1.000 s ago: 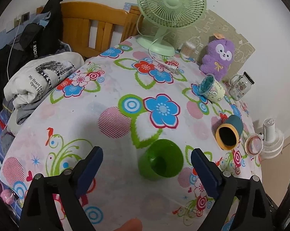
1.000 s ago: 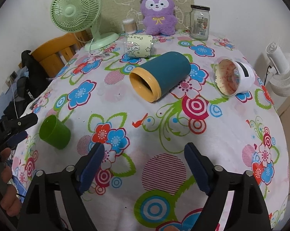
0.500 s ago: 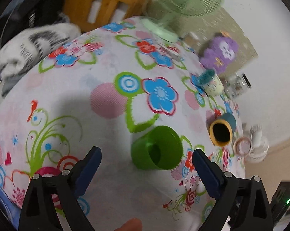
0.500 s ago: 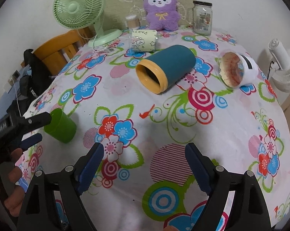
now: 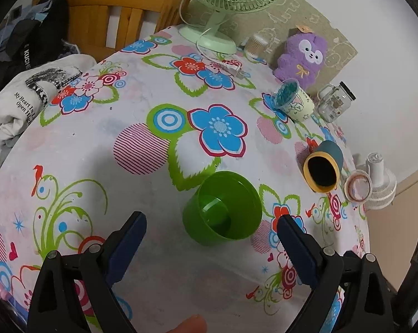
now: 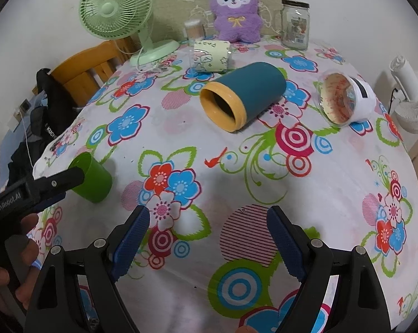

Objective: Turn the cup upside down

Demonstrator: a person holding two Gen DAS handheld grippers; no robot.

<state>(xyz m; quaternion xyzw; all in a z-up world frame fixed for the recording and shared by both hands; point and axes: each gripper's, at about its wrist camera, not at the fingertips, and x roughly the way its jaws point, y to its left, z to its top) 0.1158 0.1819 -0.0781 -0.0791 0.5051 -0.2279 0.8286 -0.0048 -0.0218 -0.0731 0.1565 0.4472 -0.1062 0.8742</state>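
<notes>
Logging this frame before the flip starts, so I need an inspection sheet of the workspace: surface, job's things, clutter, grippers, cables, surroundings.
Surface: floral tablecloth, covering the table.
Job's things: green cup upright, mouth up.
Clutter: teal cup, pale cup and white cup lying on their sides; jar; purple plush; green fan.
Grippers: left gripper open beside the green cup; right gripper open, holding nothing.
Cables: fan cord on cloth.
Surroundings: wooden chair, clothes, white fan.

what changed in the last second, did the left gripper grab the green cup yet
Not yet. The left gripper has moved in on the green cup, which now sits nearer its open jaws, still ungrasped and upright on the table. The right gripper stayed open and empty, drifting only slightly. The blue cup, fan and plush toy kept their places.
</notes>
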